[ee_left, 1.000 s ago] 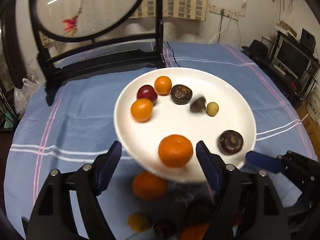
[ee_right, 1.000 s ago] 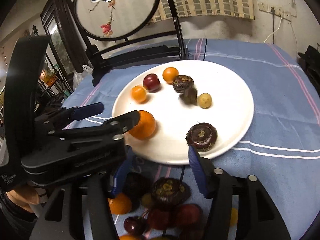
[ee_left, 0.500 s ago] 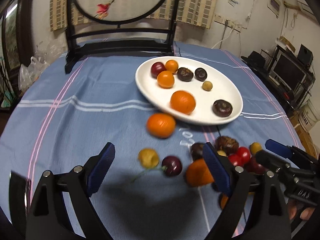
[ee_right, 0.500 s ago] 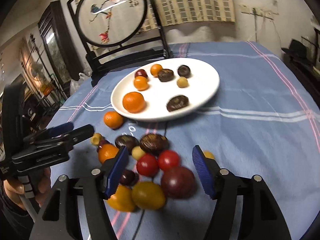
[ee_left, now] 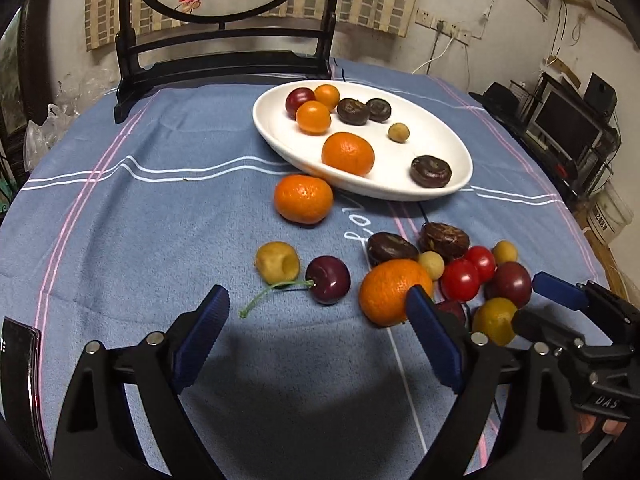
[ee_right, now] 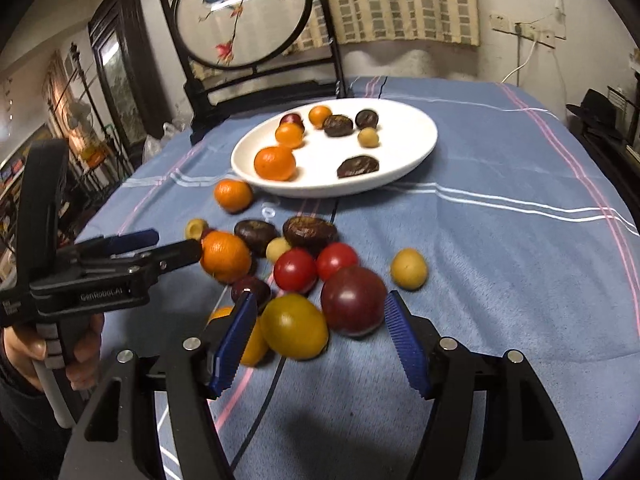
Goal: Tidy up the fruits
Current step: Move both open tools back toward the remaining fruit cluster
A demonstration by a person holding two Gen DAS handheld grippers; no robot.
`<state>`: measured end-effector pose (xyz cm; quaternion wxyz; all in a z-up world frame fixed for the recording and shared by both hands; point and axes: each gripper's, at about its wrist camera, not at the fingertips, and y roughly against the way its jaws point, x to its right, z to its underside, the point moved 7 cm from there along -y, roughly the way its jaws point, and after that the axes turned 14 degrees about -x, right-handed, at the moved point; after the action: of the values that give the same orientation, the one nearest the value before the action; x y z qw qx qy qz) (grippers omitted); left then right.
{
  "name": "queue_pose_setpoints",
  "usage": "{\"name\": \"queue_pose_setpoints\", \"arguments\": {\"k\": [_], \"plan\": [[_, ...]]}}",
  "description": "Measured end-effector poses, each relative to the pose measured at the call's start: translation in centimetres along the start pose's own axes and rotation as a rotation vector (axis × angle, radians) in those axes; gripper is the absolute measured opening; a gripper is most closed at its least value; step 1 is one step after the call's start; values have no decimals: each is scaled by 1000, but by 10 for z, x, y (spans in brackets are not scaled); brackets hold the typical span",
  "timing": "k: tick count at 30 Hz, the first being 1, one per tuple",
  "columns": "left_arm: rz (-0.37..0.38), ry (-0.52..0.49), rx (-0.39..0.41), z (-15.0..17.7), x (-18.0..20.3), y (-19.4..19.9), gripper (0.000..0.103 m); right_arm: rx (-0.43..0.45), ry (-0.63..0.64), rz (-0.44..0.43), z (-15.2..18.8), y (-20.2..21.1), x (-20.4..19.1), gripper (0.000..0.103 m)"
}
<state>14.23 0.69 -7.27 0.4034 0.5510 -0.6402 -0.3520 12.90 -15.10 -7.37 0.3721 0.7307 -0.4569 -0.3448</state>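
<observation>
A white plate at the back of the blue cloth holds mandarins, dark water chestnuts, a plum and a small yellow fruit. Loose fruit lies in front of it. My left gripper is open and empty, with a dark cherry and a pitted yellow fruit just beyond its tips and a mandarin by its right finger. My right gripper is open over a yellow tomato and a dark red plum; its pads do not press either. Red cherry tomatoes lie just behind.
A black wooden stand with a round embroidered screen stands at the table's back edge. A lone mandarin lies by the plate's near rim. A person's hand holds the left gripper. Shelves and electronics stand to the right.
Both grippers have drawn back from the plate to the loose fruit at the front of the cloth. Both pairs of jaws stand wider. The mandarin seen between the left jaws stays on the plate.
</observation>
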Motion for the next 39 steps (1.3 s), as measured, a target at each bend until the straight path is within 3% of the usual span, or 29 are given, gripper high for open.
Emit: {"name": "queue_pose_setpoints", "arguments": {"k": [10, 24, 30, 34, 39], "plan": [[-11, -6, -8, 3, 2, 0, 88, -55, 27, 35, 7, -11, -2, 67], [-5, -2, -3, 4, 2, 2, 88, -23, -61, -16, 6, -1, 15, 68], [22, -77, 13, 11, 24, 9, 88, -5, -109, -2, 4, 1, 27, 67], [23, -184, 5, 24, 50, 6, 88, -4, -140, -6, 5, 1, 33, 68], [45, -214, -6, 36, 65, 12, 88, 1, -136, -13, 6, 2, 31, 67]]}}
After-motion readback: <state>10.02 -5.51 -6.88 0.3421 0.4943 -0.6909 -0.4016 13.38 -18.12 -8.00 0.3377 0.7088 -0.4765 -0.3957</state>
